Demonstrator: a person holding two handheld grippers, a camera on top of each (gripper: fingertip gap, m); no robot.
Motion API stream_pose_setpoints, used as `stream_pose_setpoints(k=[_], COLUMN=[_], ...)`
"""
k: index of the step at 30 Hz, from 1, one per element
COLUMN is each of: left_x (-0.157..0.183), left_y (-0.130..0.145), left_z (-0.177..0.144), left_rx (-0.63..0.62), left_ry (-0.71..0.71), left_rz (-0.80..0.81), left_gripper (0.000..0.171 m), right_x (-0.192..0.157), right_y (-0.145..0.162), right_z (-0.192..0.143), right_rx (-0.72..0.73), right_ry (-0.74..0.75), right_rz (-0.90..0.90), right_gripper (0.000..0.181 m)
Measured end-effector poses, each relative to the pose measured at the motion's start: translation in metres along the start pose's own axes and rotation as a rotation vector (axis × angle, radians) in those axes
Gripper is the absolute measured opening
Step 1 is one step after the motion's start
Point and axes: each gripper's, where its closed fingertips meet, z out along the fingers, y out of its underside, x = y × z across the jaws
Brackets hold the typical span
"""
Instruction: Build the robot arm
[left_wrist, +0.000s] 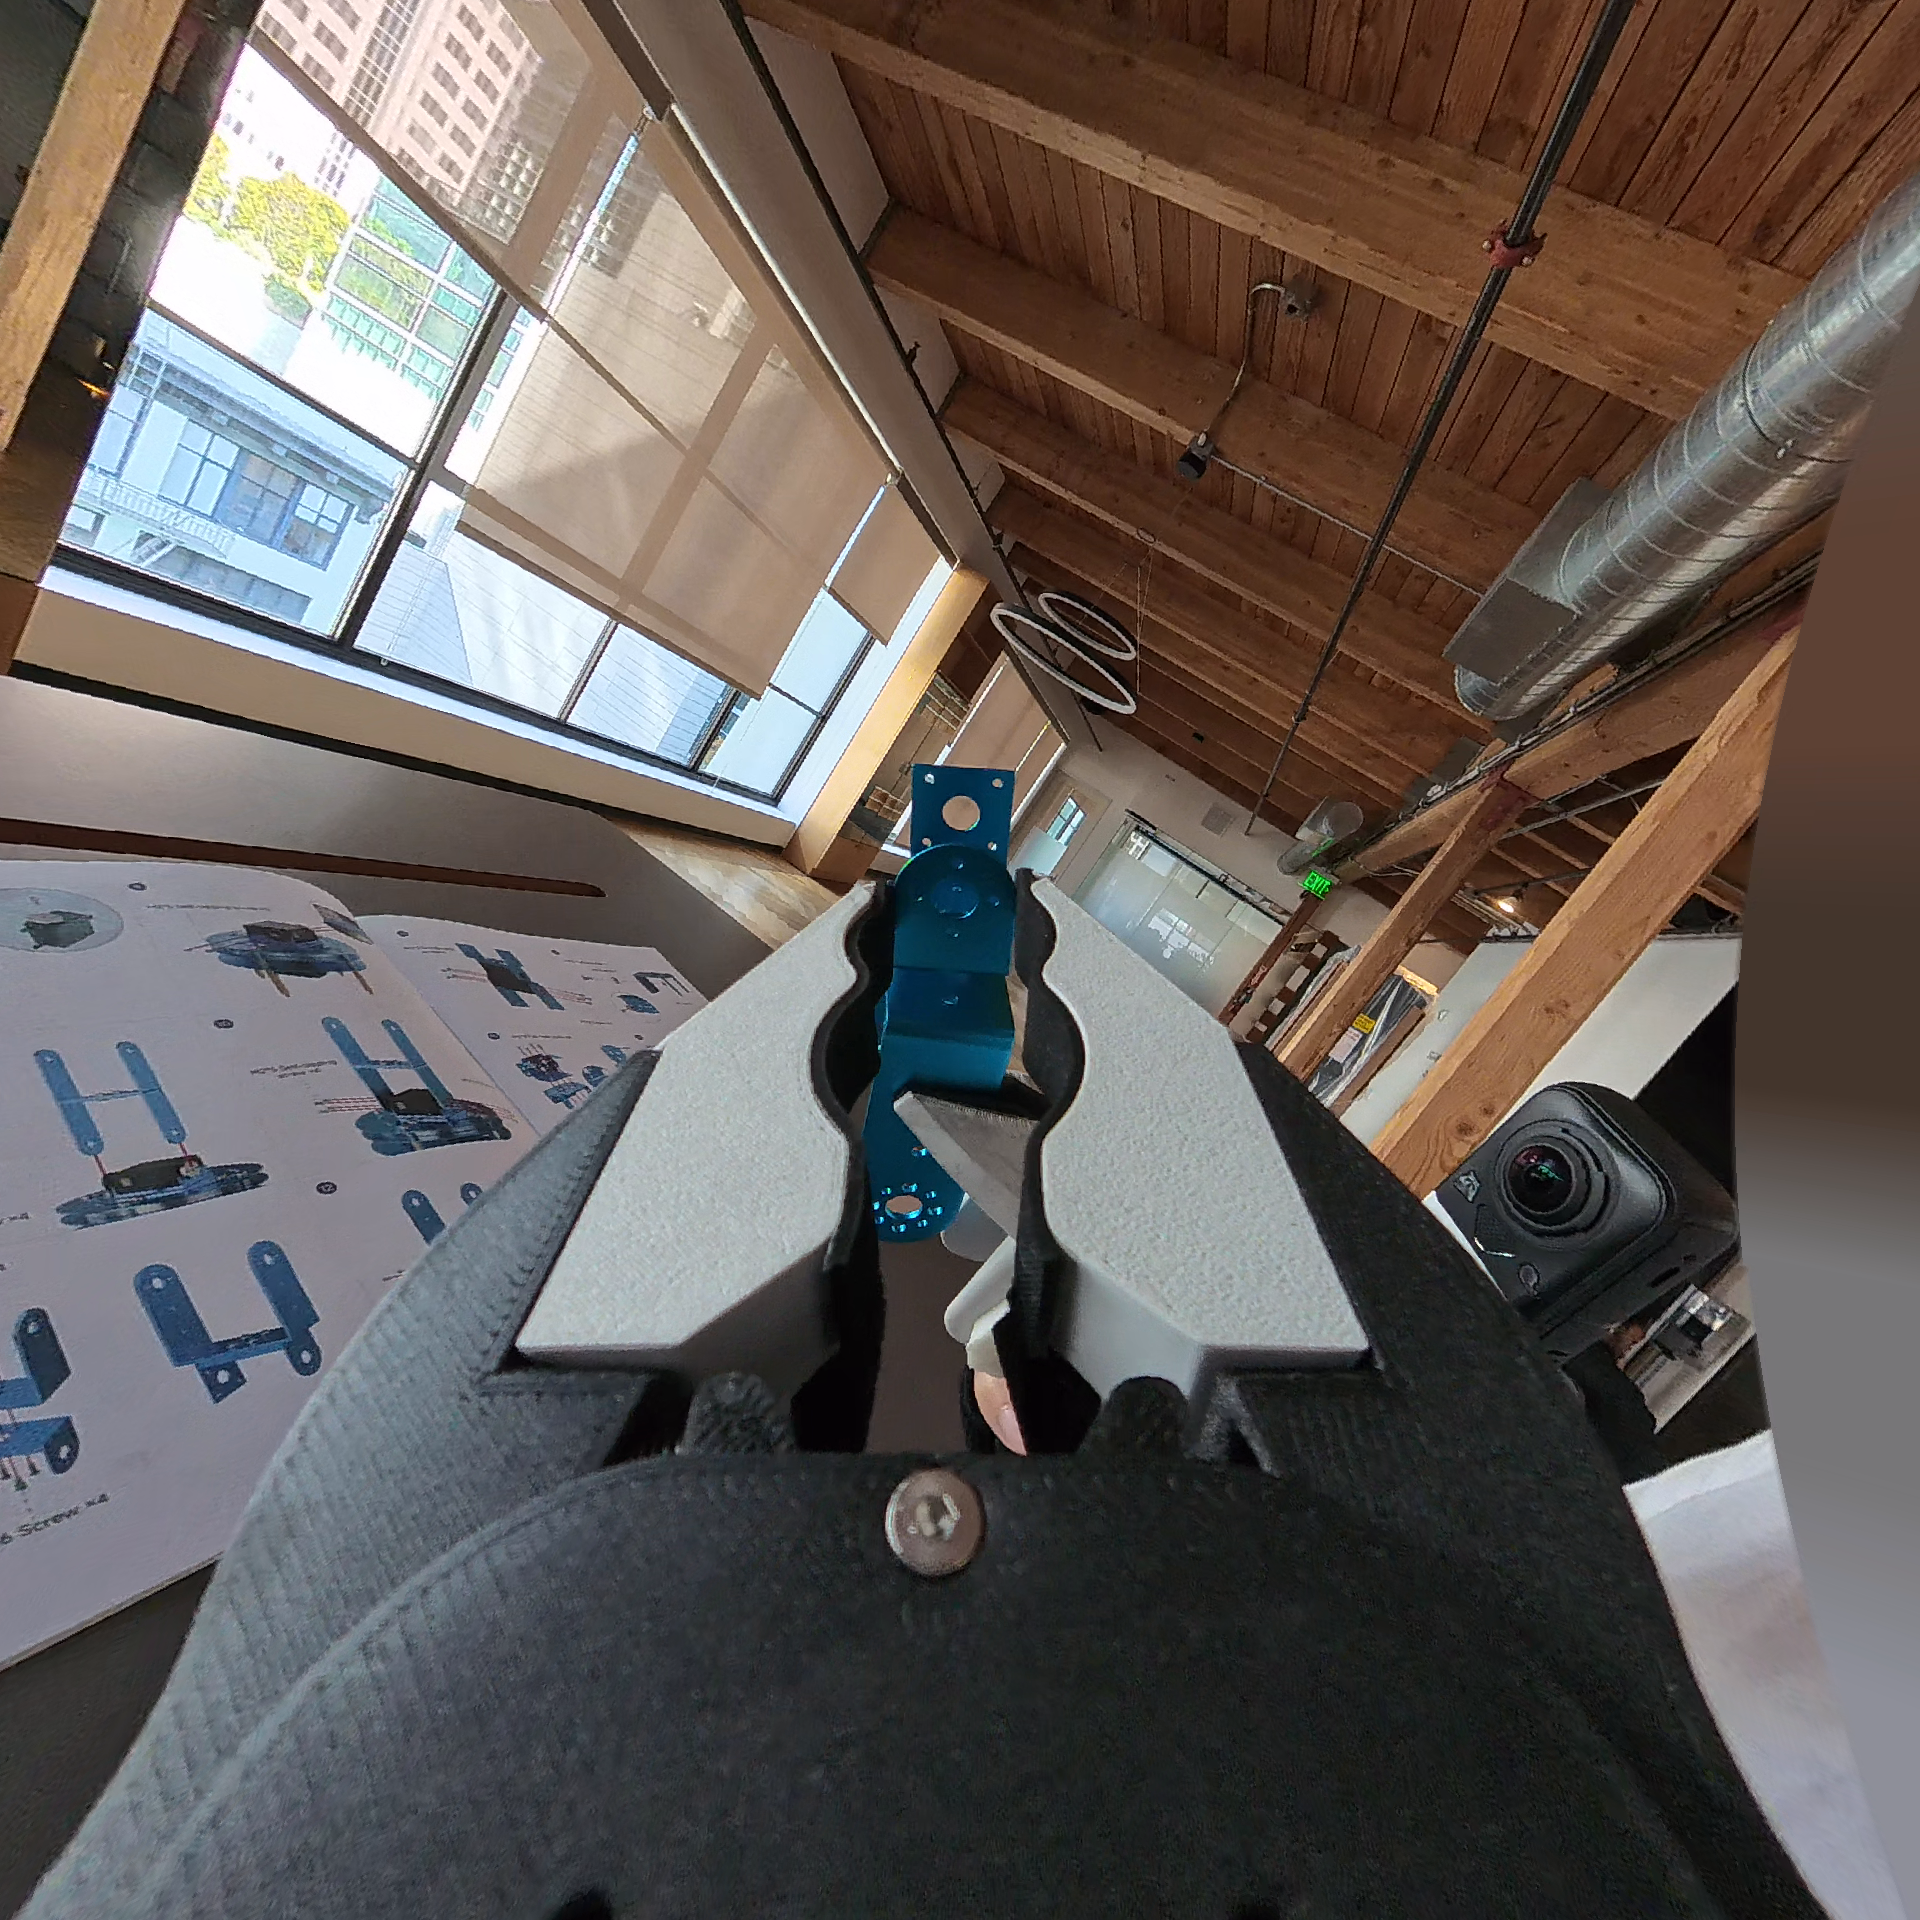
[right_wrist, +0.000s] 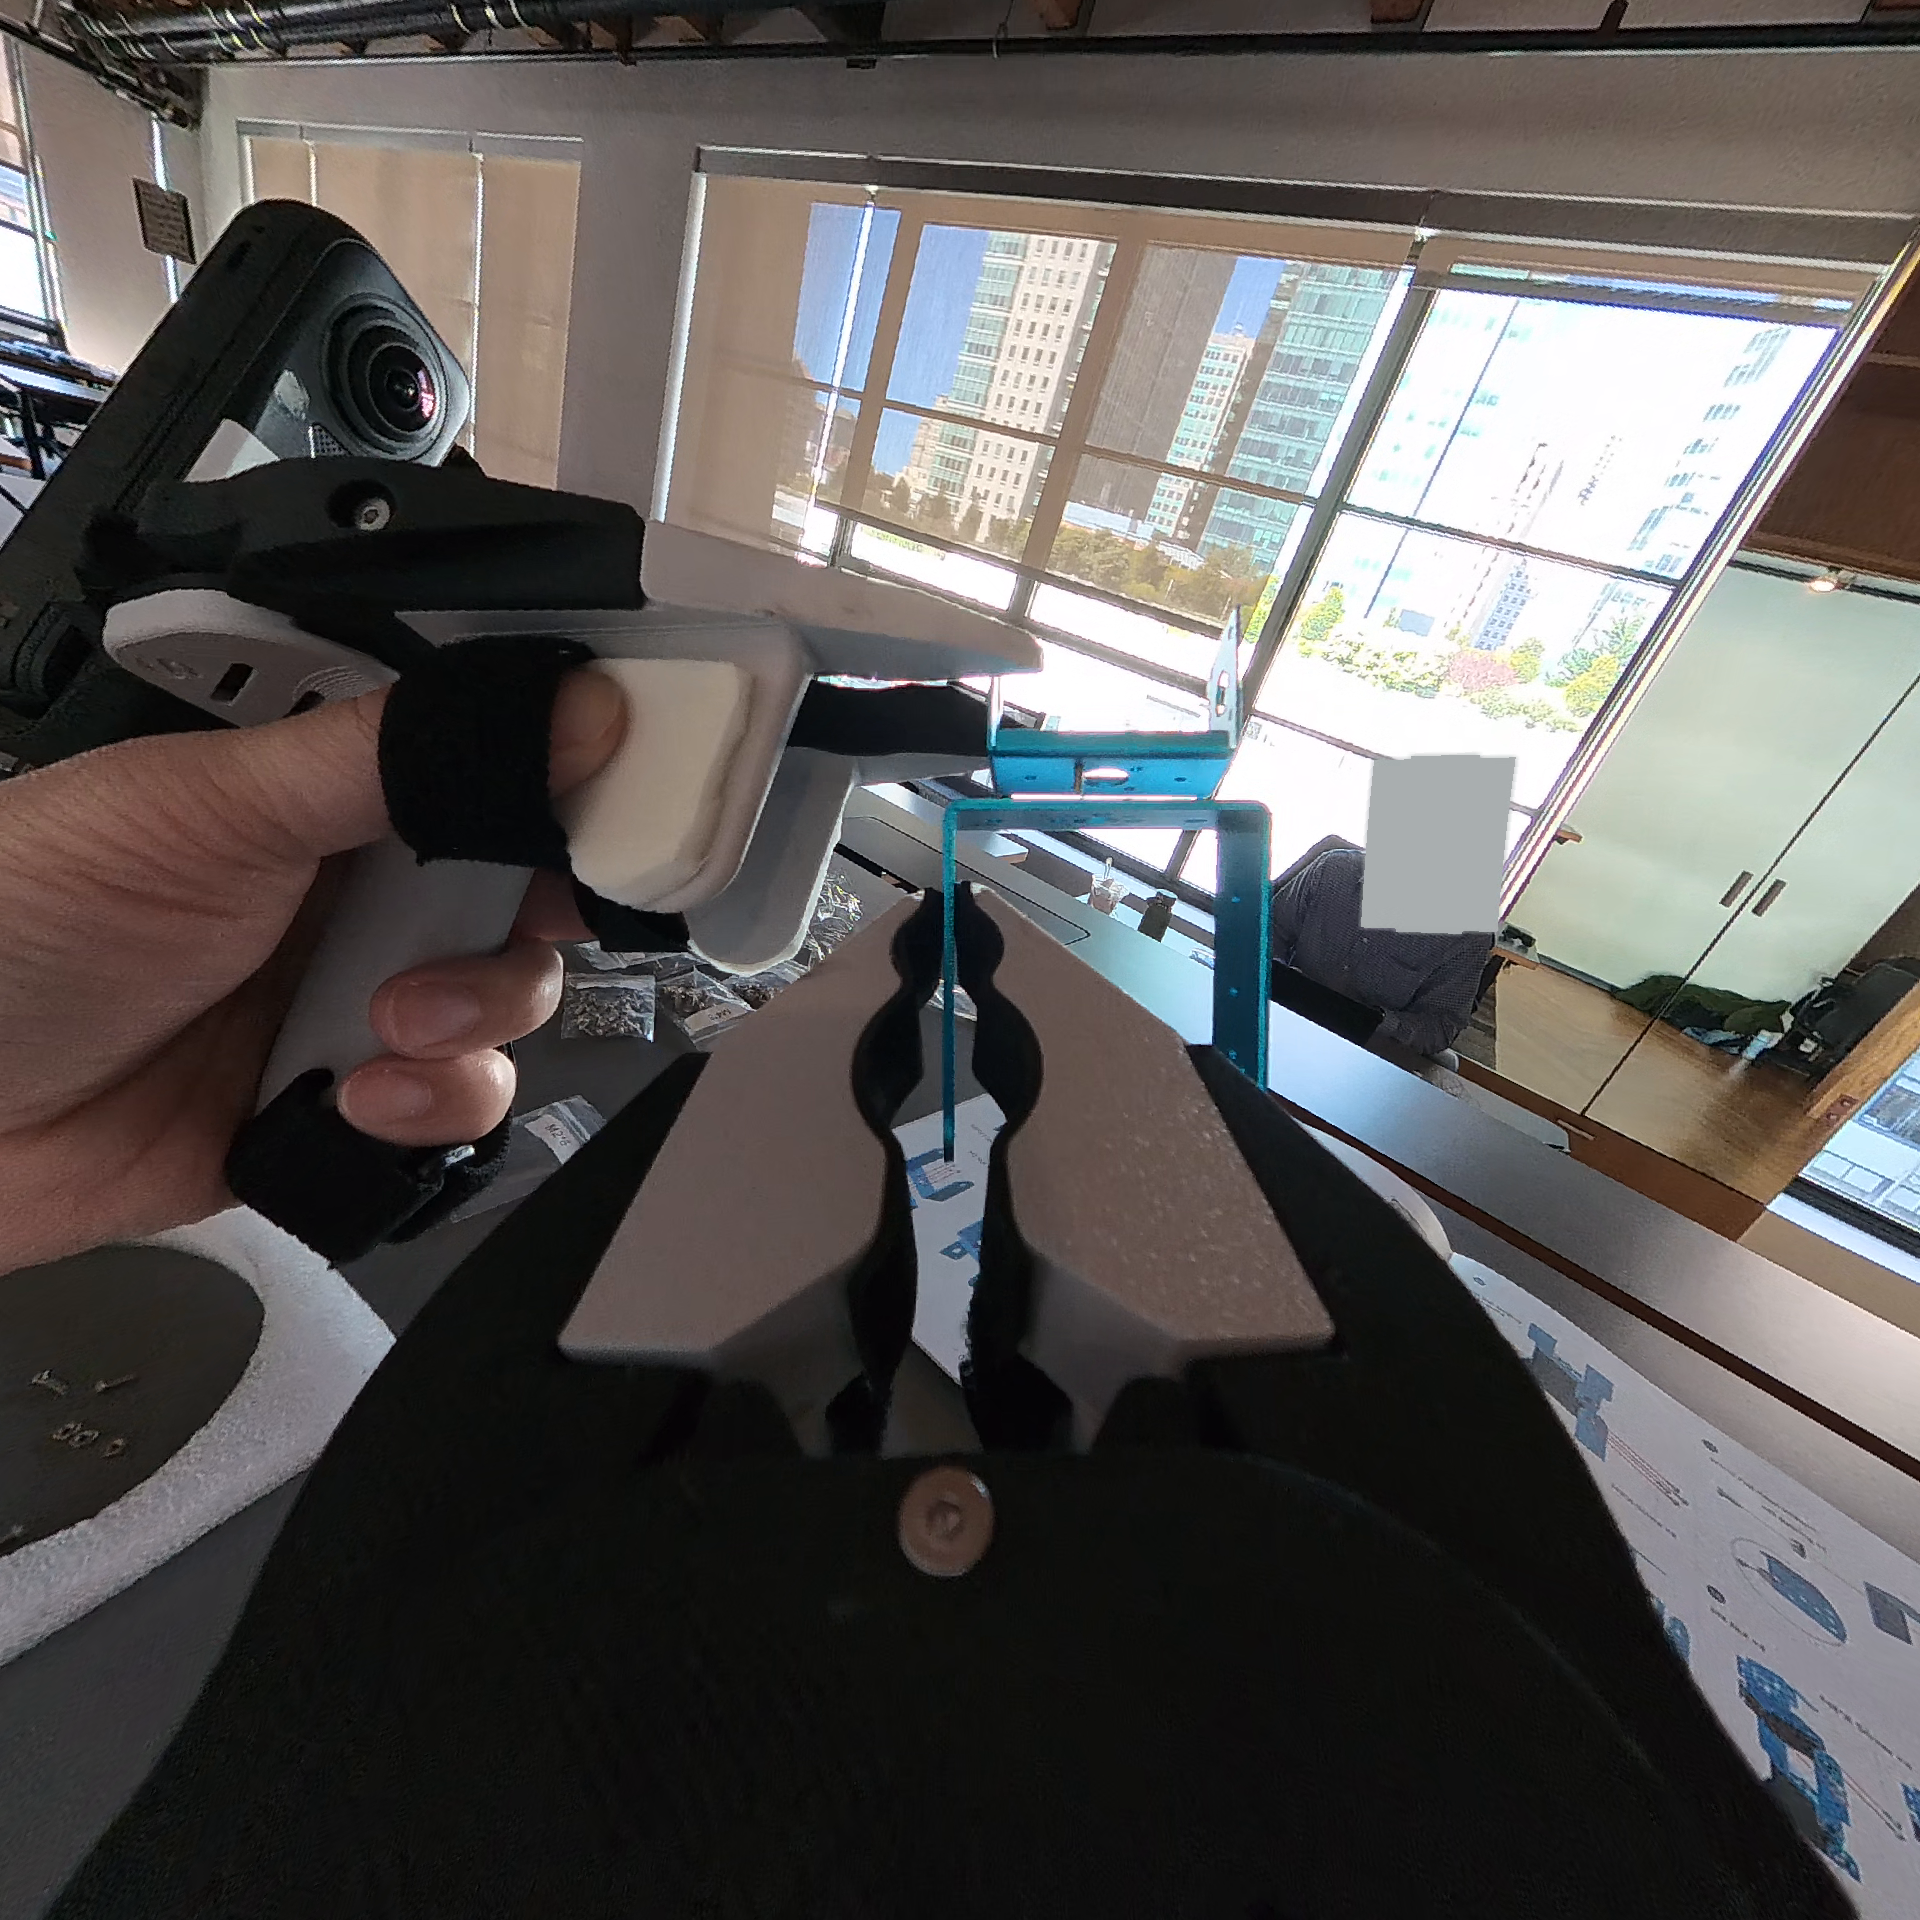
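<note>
You are clamping both grippers on one blue bracket assembly (left_wrist: 948, 997): left gripper (left_wrist: 945, 914) jaws gripping its upper bracket, right gripper (right_wrist: 951, 914) jaws pinching its U-bracket leg (right_wrist: 950, 997), above the instruction sheet (left_wrist: 208, 1143).

Loft office: timber ceiling (left_wrist: 1299, 260), city-view windows (right_wrist: 1143, 447), glass partitions (right_wrist: 1714, 831).

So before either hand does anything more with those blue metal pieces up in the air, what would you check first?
1. Left gripper shut on the blue bracket assembly: ok.
2. Right gripper shut on one leg of the blue U-bracket: ok, a thin edge-on hold.
3. The two brackets lined up where they meet: cannot tell.
4. Fasteners joining them: cannot tell.
5. Instruction sheet in view on the table: ok.
6. Loose screws in the foam-rimmed tray: ok.
</note>
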Motion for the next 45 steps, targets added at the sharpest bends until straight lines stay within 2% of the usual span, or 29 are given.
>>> stream_pose_setpoints(k=[29, 45], left_x=[-0.0038, 0.0031], left_y=[0.0055, 0.0083], left_z=[0.0005, 0.004], left_rx=[-0.02, -0.041], left_ry=[-0.011, -0.013], left_rz=[0.006, 0.083], left_gripper=[0.022, 0.022], right_x=[0.0026, 0.009], right_y=[0.0008, 0.0019], right_z=[0.0033, 0.0031], right_rx=[-0.004, 0.011], right_ry=[0.006, 0.035], right_rz=[-0.001, -0.024], right_gripper=[0.0, 0.0])
